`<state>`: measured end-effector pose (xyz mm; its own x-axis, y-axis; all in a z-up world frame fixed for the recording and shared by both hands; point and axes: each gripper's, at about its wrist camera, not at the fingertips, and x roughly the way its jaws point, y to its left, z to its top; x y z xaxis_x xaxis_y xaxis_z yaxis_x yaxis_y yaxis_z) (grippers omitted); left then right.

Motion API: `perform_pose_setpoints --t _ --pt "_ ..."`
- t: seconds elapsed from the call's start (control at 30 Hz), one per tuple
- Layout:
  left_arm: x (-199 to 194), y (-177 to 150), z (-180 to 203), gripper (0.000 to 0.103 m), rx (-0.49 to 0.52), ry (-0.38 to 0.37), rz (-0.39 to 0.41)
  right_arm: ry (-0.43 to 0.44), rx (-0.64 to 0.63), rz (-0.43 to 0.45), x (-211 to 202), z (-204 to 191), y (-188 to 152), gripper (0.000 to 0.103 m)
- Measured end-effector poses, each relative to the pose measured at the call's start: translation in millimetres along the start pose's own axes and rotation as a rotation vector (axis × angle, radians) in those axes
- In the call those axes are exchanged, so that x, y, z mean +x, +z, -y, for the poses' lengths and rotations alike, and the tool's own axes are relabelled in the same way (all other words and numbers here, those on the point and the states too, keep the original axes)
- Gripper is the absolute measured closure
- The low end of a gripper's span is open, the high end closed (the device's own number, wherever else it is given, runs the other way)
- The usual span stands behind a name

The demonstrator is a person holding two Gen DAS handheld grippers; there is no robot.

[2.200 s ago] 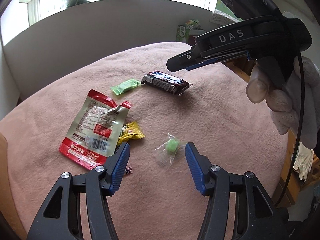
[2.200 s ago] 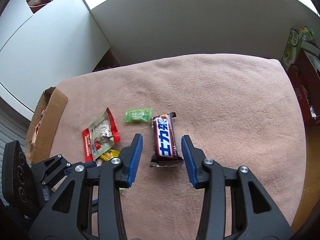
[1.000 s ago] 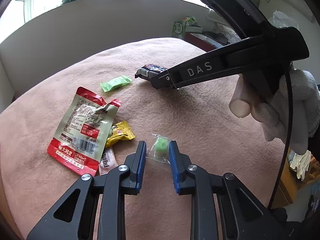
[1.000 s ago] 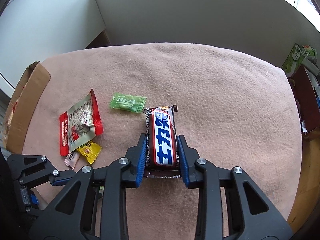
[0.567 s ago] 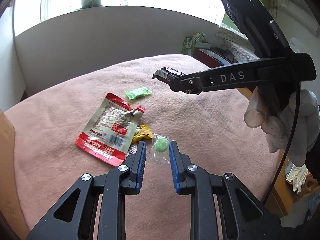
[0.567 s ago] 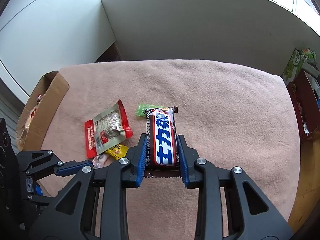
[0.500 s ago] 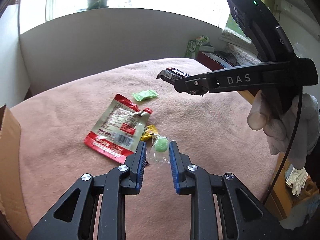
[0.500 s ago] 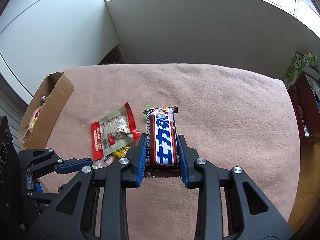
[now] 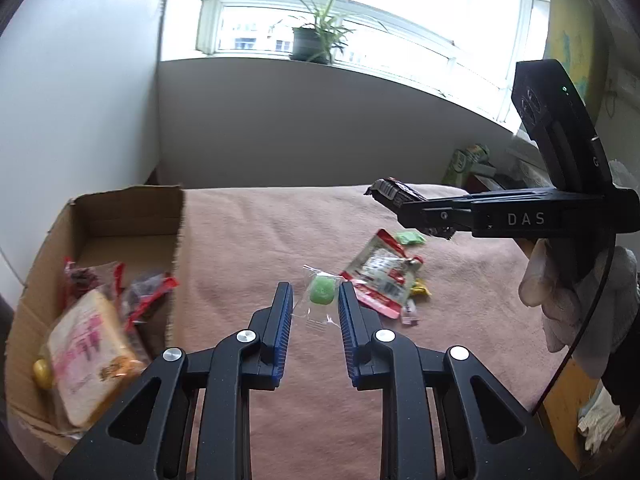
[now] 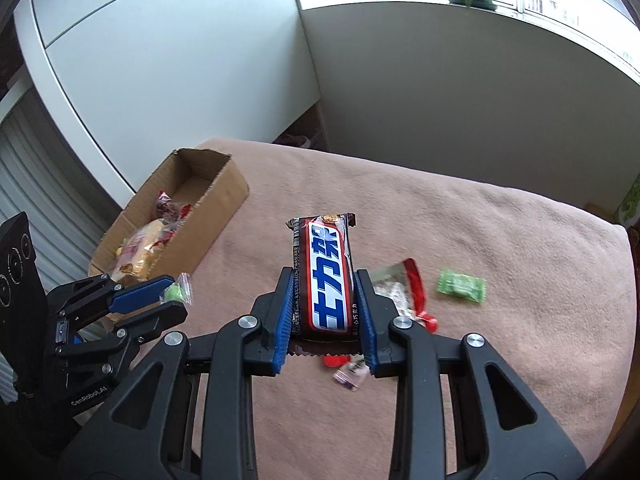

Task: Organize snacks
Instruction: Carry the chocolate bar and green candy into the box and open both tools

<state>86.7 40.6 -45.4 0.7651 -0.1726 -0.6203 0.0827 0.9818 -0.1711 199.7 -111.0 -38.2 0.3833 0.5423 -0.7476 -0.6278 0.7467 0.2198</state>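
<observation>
- Left gripper (image 9: 312,314) fingers pinch the clear-wrapped green candy (image 9: 322,291) by its thin film, held above the pink blanket (image 9: 260,240); it could slip free
- Right gripper (image 10: 324,316) fingers clamp the chocolate bar (image 10: 326,276); it could miss the cardboard box (image 10: 224,196) far left

"DAS" on right tool (image 9: 424,216)

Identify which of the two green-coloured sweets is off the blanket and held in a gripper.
The round green candy in clear wrap, pinched in the left gripper. The other, a flat green packet, lies on the pink blanket.
</observation>
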Motion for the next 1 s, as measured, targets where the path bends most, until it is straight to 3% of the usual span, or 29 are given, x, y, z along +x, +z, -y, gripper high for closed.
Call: perform_pose_setpoints --t 0.4,0.63,0.83,0.9,1.0 --pt "-45.0 -19.8 -87.4 0.081 -0.174 0.191 0.079 0.155 -0.114 -0.025 42.7 -110.5 26.8 0.073" --pt "-52.7 -27.6 -119.8 0.081 -0.247 0.240 0.090 0.210 -0.139 -0.078 77.2 -152.5 30.9 0.073" --pt "-54.0 -27.5 -130.7 0.080 -0.255 0.261 0.092 0.208 -0.126 -0.103 101.0 -166.3 34.8 0.072" --pt "-54.5 -27.1 -132.4 0.078 -0.258 0.284 0.091 0.225 -0.110 -0.108 103.8 -164.7 35.9 0.068" --pt "-56.5 -28.4 -135.7 0.074 -0.272 0.280 0.097 0.216 -0.109 -0.089 96.5 -161.7 35.8 0.053"
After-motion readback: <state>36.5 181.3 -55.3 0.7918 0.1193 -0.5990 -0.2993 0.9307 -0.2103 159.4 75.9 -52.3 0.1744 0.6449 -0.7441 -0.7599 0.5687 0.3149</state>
